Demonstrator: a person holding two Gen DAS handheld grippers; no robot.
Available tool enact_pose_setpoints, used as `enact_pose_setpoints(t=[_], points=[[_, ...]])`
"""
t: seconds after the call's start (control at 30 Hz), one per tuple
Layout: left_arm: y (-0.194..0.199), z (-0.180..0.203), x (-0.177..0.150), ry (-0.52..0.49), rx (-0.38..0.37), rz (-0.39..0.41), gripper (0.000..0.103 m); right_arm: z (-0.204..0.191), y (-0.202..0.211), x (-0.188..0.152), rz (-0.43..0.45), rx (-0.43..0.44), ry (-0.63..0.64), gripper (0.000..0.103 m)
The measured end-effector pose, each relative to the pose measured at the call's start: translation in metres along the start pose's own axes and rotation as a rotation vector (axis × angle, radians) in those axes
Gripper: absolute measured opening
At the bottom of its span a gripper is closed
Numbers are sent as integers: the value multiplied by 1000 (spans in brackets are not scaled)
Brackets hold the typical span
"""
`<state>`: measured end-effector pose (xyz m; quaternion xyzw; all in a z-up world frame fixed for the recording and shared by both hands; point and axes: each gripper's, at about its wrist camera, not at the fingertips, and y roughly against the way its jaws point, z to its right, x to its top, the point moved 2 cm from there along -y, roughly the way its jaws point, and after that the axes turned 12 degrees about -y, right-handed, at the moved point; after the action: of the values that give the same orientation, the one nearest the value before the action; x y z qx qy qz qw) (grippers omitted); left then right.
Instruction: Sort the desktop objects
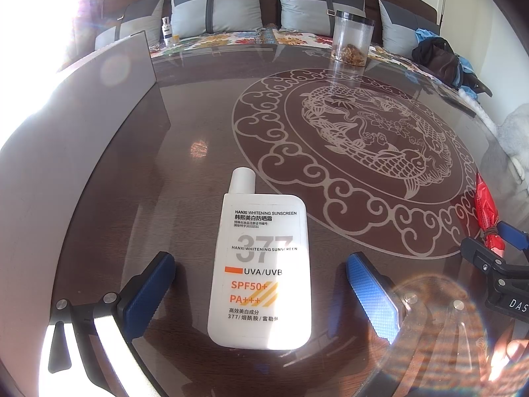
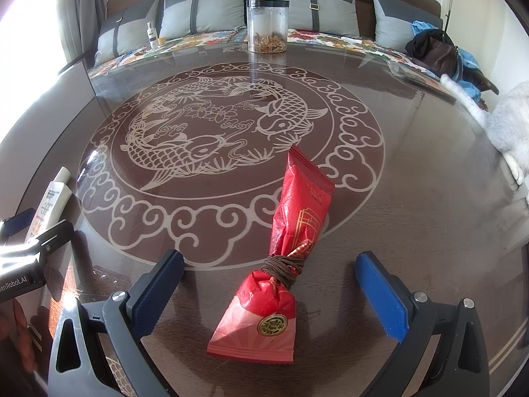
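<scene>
Here the left gripper is spread wide, its blue ribbed fingers on either side of a flat white plastic sunscreen bottle without touching it. The bottle lies label up on the dark glass-topped counter, its cap pointing away from the camera, just off the rim of the pale fish-and-cloud medallion printed under the glass.

The right gripper is likewise spread, its fingers clear of a red crinkled snack bag tied round its middle with brown cord. The bag lies flat between them, its far end reaching onto the medallion's border.

At the far edge of the counter stands a clear plastic jar with a black lid, with brownish bits at the bottom. Beyond it, grey cushions line a bench, where a small white bottle stands. A grey-and-white cat sits at the right edge.
</scene>
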<state>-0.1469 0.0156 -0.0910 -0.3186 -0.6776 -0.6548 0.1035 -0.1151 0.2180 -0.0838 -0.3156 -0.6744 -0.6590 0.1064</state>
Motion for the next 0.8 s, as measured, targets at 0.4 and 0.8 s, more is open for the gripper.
enact_pose_setpoints(t=[0.4,0.8], points=[[0,0,0,0,-1,0,103,-1,-1,-1,0,5,1,103],[1,1,-1,0,-6,3,103,-1,-1,-1,-1,3,2,103]])
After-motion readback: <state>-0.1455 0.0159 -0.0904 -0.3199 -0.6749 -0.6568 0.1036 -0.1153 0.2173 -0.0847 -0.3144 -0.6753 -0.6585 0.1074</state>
